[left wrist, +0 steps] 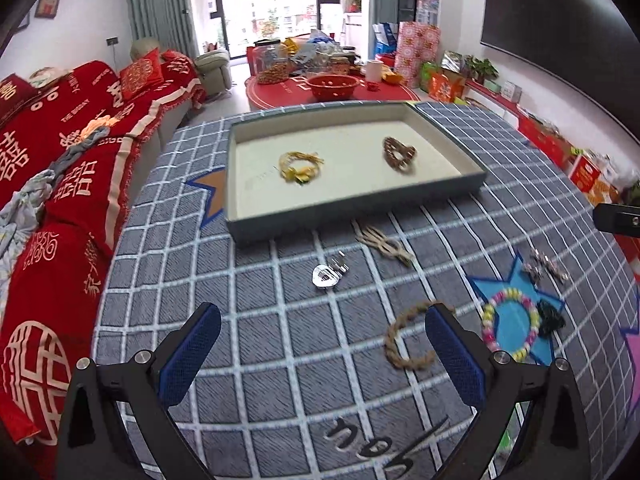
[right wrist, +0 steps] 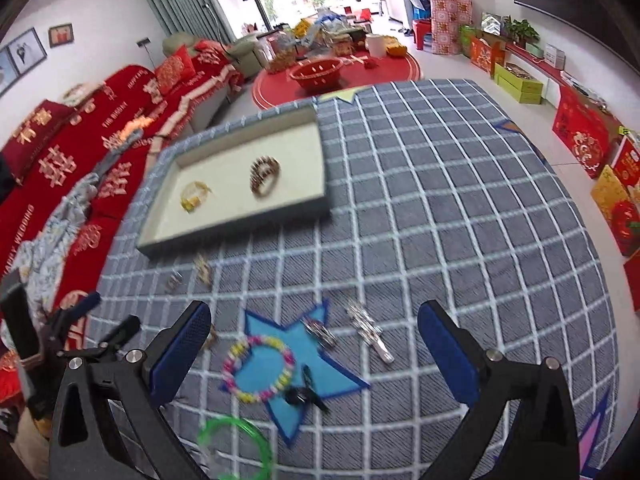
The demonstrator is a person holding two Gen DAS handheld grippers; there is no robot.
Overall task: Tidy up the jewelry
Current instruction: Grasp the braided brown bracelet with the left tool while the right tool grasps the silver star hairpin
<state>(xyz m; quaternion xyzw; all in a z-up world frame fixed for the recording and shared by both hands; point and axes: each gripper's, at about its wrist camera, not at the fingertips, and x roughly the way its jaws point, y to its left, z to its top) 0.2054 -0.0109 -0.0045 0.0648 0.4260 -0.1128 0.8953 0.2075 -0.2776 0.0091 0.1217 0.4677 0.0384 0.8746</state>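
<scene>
A grey tray with a cream floor holds a yellow straw bracelet and a brown beaded bracelet. On the checked cloth lie a silver heart piece, a tan twisted piece, a braided rope bracelet, a pastel bead bracelet, silver clips, a dark piece and a green bangle. My left gripper is open, its right finger over the rope bracelet. My right gripper is open above the bead bracelet, holding nothing.
A sofa with red covers runs along the left of the table. Behind the table stands a red round table with a red basket and jars. Red boxes line the right wall. The left gripper shows at the right wrist view's left edge.
</scene>
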